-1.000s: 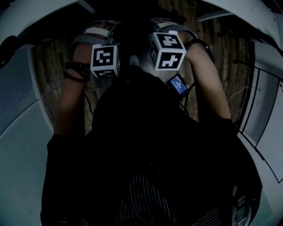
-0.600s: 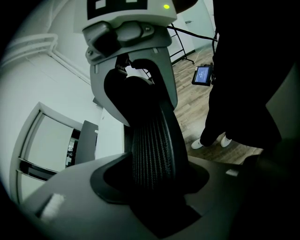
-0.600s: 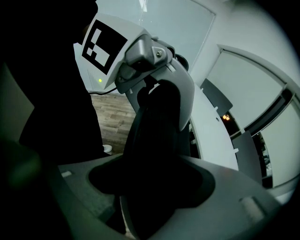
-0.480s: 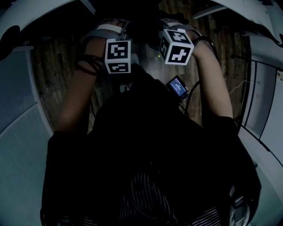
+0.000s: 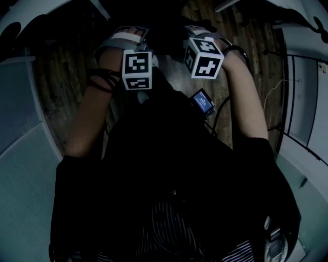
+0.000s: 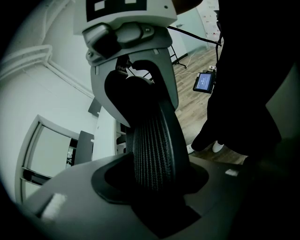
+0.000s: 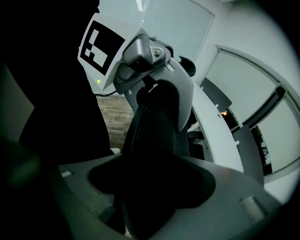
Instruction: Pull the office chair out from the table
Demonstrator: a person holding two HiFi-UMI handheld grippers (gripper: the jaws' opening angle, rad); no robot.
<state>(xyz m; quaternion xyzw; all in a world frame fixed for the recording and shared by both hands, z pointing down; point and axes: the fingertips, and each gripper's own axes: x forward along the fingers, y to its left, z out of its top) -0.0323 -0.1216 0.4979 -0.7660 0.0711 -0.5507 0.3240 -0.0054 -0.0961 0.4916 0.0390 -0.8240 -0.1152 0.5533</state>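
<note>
The office chair's black ribbed backrest (image 6: 152, 145) runs up between the jaws of my left gripper (image 6: 152, 185), which is shut on its top edge. My right gripper (image 7: 150, 187) is shut on the same backrest (image 7: 154, 136) a little farther along. Each gripper view shows the other gripper clamped on the rim ahead. In the head view the left gripper (image 5: 137, 70) and right gripper (image 5: 205, 57) sit side by side with the dark chair top (image 5: 168, 38) between them. Their jaws are hidden there. The white curved table (image 5: 31, 15) arcs across the top.
A small device with a blue screen (image 5: 204, 101) hangs on a cable by the right forearm. A wooden floor (image 5: 251, 66) lies underneath. Glass partitions stand at the left (image 5: 20, 169) and right (image 5: 302, 102). More white desks (image 7: 220, 126) and chairs stand behind.
Both grippers keep their hold on the backrest. The white table edges have slid toward the top of the head view and more floor shows, as the chair and person move back from the table.
</note>
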